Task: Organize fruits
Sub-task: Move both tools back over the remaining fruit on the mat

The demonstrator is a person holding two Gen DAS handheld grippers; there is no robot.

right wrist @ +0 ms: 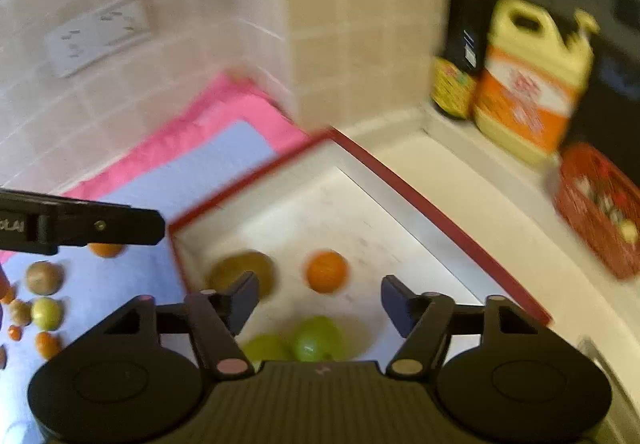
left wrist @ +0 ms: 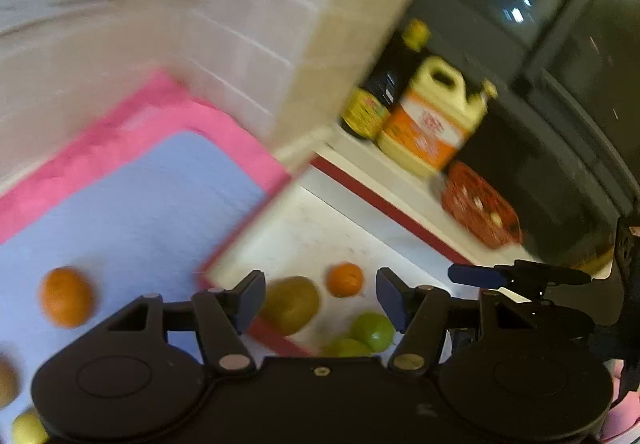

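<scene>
A white tray with a red rim [right wrist: 440,219] holds a brown kiwi [right wrist: 240,272], a small orange [right wrist: 326,271] and two green fruits [right wrist: 318,338]. The same tray [left wrist: 384,203], kiwi [left wrist: 290,304], orange [left wrist: 345,279] and green fruits [left wrist: 372,330] show in the left wrist view. My left gripper [left wrist: 320,298] is open and empty above the tray's left rim. My right gripper [right wrist: 320,298] is open and empty above the tray. Several loose fruits lie on the blue mat [right wrist: 100,284], among them an orange [left wrist: 66,296] and a kiwi [right wrist: 44,278].
A pink towel [right wrist: 224,107] lies under the blue mat against the tiled wall. A dark sauce bottle [right wrist: 464,43], a yellow jug [right wrist: 528,83] and a red basket [right wrist: 600,211] stand at the back right. The left gripper's arm [right wrist: 80,222] shows in the right wrist view.
</scene>
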